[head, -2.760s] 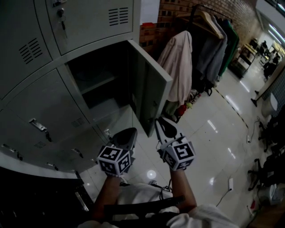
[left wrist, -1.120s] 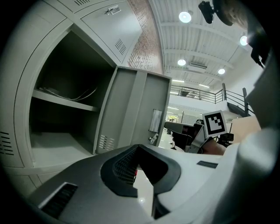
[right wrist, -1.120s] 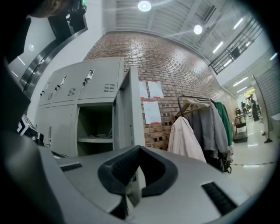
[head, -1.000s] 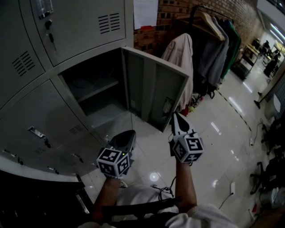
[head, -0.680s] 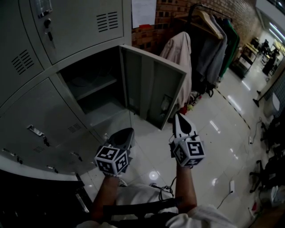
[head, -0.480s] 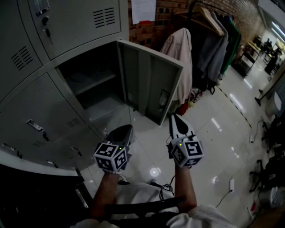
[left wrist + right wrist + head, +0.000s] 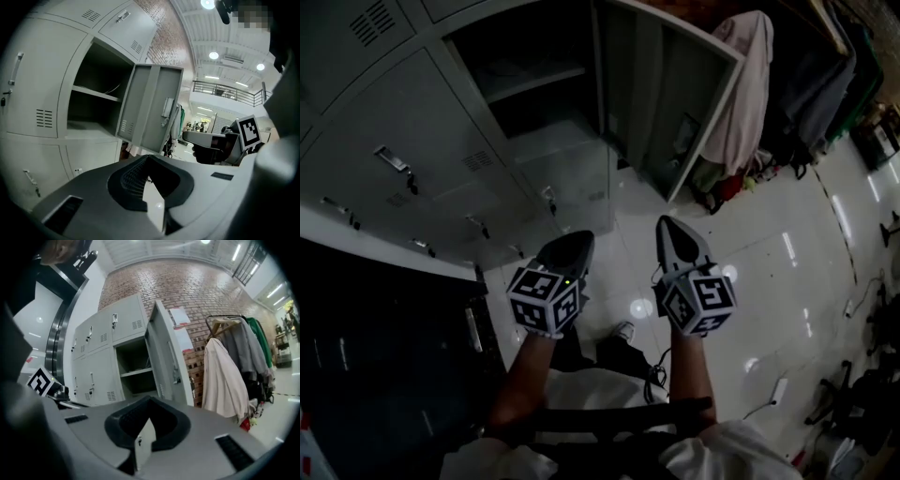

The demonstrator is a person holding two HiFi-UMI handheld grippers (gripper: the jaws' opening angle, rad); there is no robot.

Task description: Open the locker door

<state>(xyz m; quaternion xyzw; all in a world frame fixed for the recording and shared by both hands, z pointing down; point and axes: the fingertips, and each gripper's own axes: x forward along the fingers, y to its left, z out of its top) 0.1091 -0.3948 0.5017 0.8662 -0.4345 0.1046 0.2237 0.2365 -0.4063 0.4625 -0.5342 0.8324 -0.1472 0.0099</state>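
Two grippers, head view: we see the left gripper (image 7: 574, 240) and the right gripper (image 7: 667, 225) side by side low in the middle. Both point to 12 o'clock, each with its jaws drawn together to a point and nothing in them.
Locker door, head view: the locker door (image 7: 667, 103) stands swung wide at the top, beside the open compartment (image 7: 534, 89). It lies at 12 o'clock from the right gripper's tip and about 1 o'clock from the left one's. It is well apart from both, with pale floor (image 7: 769, 272) between.
Beside the door, head view: a pale coat (image 7: 748, 94) hangs at 3 o'clock of it.
Fingers, left gripper view: we find the left gripper (image 7: 149, 158) closed, its tips meeting. Its ribbed pads (image 7: 133, 180) line a small hollow that holds nothing.
Door, left gripper view: the locker door (image 7: 152, 108) rises at 12 o'clock above the tips, apart from them, its inner face toward us. The open compartment (image 7: 91, 112) with its shelf (image 7: 91, 93) sits at 10 o'clock.
Neighbour, left gripper view: the right gripper (image 7: 187, 137) shows at 2 o'clock.
Fingers, right gripper view: we find the right gripper (image 7: 149, 399) closed likewise, pads (image 7: 129, 420) bare, gripping nothing.
Door, right gripper view: the locker door (image 7: 168, 357) stands at 12 to 1 o'clock beyond the tips, not touching. The open compartment (image 7: 133, 364) is at 11 o'clock and the coat (image 7: 225, 380) at 2 o'clock.
Neighbour, right gripper view: the left gripper's marker cube (image 7: 41, 382) shows at 9 o'clock.
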